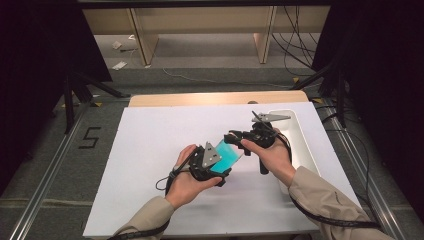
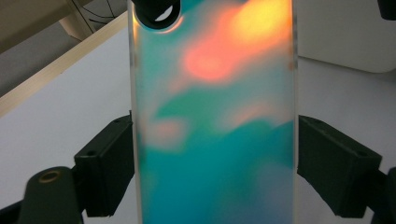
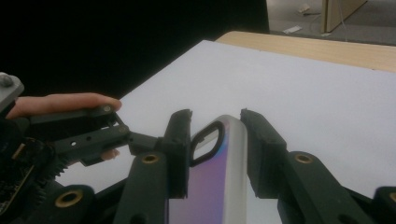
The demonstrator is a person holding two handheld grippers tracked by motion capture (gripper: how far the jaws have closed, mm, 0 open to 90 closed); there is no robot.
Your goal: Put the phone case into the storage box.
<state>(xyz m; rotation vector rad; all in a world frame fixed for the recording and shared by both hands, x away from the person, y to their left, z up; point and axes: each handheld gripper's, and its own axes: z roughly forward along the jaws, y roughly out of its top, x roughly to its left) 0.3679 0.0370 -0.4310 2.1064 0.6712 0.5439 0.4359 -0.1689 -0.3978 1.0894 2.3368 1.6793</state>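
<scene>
Over on the left side of the white table sheet (image 1: 150,145) there's plenty of bare surface, open all the way out to the sheet's left and near edges. The left hand (image 1: 187,177) brings the left gripper (image 1: 212,162) in low over the middle of the sheet, and it has hold of a teal phone case (image 1: 231,155). In the left gripper view the case (image 2: 215,140) stands lengthwise between the two black jaws, each pad pressed flat against a long edge, so the jaws are clamped on it at about the case's width. Teal below, orange and pink glow above, and the camera cutout (image 2: 156,11) sits at the far top corner.

Moving right, the right gripper (image 1: 239,136) meets the case's far end. In the right gripper view the jaws straddle the case's (image 3: 219,182) camera-cutout end: left pad against the edge, right pad close beside the other edge, a sliver of gap showing near the tip, so a narrow setting; firm contact I cannot tell. The right hand (image 1: 272,152) holds it just left of a white tray (image 1: 302,140) at the sheet's right edge.
</scene>
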